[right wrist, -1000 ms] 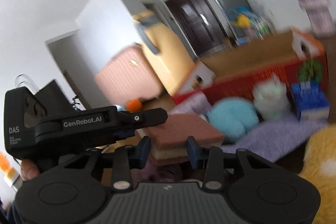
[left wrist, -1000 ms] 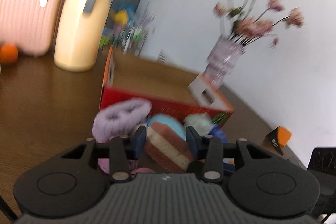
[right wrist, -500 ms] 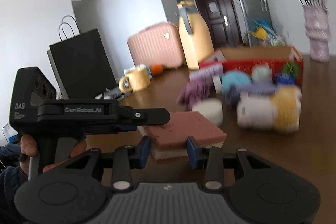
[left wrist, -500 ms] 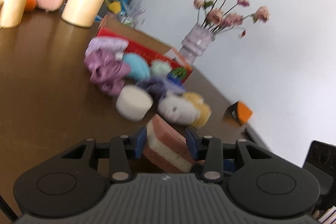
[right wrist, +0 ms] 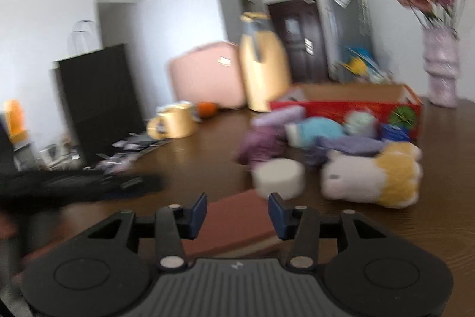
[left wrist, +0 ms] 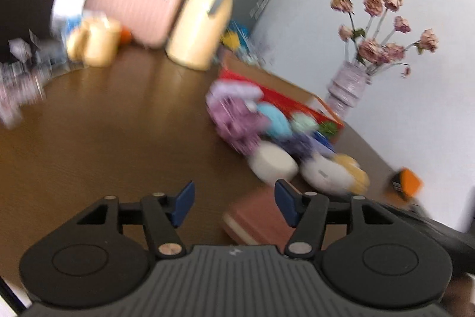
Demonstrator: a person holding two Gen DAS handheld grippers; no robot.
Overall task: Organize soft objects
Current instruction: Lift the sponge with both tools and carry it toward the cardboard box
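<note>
One brown-and-cream layered sponge block (right wrist: 237, 216). One white round foam puck (right wrist: 280, 178). One white-and-yellow plush paw (right wrist: 374, 174). One red cardboard box (right wrist: 341, 107). One yellow mug (right wrist: 175, 121). One pale ribbed vase (right wrist: 441, 69). One pink ribbed suitcase (right wrist: 207, 76).

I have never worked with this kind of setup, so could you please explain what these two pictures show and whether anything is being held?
A person holds a two-finger gripper in each hand; a camera on each looks along its fingers. The left gripper and right gripper have both just been opening, and their blue pads no longer press on the reddish-brown sponge, which lies on the brown table between the right jaws. Beyond it sit a white round sponge, a white and yellow plush toy, more soft items and a red cardboard box.
</note>
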